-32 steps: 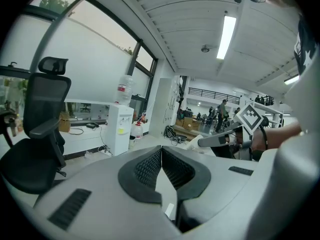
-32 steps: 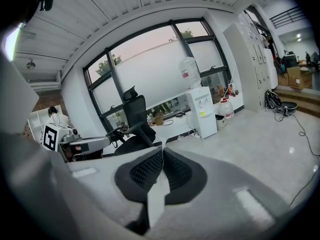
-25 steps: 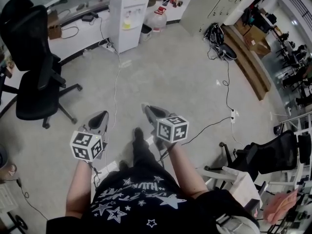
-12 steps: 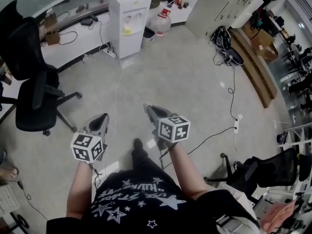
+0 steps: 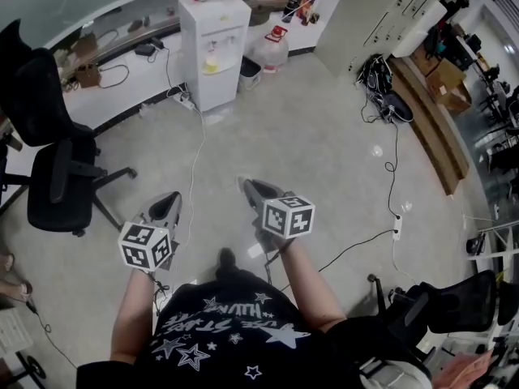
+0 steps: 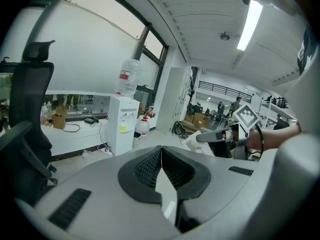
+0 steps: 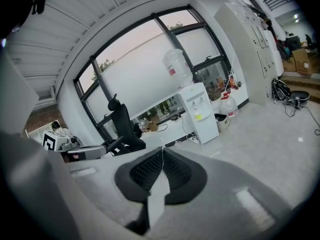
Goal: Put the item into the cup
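Observation:
No cup and no item shows in any view. The person holds both grippers at waist height over a bare grey floor. My left gripper (image 5: pixel 169 200) is shut with nothing between its jaws; in the left gripper view (image 6: pixel 161 149) the ribbed pads meet. My right gripper (image 5: pixel 246 184) is also shut and empty, and its pads (image 7: pixel 162 150) touch. Each gripper shows in the other's view: the right gripper (image 6: pixel 199 138) out to the right, the left gripper (image 7: pixel 82 152) out to the left. The jaws of both point toward the far wall.
A white water dispenser (image 5: pixel 213 43) stands ahead by a white counter (image 5: pixel 113 63). A black office chair (image 5: pixel 50 168) is at the left, another chair (image 5: pixel 454 298) at the lower right. Cables (image 5: pixel 192 160) and a power strip (image 5: pixel 396 227) lie on the floor.
The dispenser and the chairs have slid down and to the right in the head view as the person moves. Both grippers keep the same pose and stay shut.

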### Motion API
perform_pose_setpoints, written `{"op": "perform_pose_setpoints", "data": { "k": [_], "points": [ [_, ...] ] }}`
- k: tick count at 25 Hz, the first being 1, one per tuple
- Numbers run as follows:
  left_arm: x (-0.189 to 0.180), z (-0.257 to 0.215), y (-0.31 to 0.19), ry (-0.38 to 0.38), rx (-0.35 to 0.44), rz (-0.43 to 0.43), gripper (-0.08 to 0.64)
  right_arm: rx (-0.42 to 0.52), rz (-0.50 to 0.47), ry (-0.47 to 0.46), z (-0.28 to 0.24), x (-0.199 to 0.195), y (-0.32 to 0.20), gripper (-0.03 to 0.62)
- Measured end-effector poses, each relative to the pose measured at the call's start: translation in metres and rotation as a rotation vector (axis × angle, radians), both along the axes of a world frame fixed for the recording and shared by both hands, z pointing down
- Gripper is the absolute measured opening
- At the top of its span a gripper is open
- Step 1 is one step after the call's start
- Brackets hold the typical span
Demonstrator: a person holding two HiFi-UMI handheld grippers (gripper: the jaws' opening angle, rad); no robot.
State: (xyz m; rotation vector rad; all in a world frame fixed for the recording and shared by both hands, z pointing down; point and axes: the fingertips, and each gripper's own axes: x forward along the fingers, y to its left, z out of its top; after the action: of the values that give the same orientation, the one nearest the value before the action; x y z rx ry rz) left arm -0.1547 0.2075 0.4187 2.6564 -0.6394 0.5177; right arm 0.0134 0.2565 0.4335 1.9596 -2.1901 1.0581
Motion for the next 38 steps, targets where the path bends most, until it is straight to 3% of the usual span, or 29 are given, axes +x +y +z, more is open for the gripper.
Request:
{"op": "perform_pose_setpoints", "data": {
  "k": [8,21,30,38],
  "points": [
    [0.038,0.003,-0.012,0.021,-0.008,-0.035,0.006,0.032,-0.033,-0.03,-0.005,0.029,-0.02,0.002],
    [0.045,0.01,-0.047,0.036,-0.038,-0.025,0.006,-0.009,-0.055,-0.033,0.007,0.024,-0.047,0.002],
    [0.08,0.023,-0.117,0.069,-0.08,-0.003,0.006,0.019,-0.023,-0.024,0.006,0.062,-0.104,0.002],
    [0.106,0.038,-0.202,0.054,-0.098,0.009,0.006,-0.029,-0.013,-0.019,0.027,0.091,-0.181,0.002]
  ]
}}
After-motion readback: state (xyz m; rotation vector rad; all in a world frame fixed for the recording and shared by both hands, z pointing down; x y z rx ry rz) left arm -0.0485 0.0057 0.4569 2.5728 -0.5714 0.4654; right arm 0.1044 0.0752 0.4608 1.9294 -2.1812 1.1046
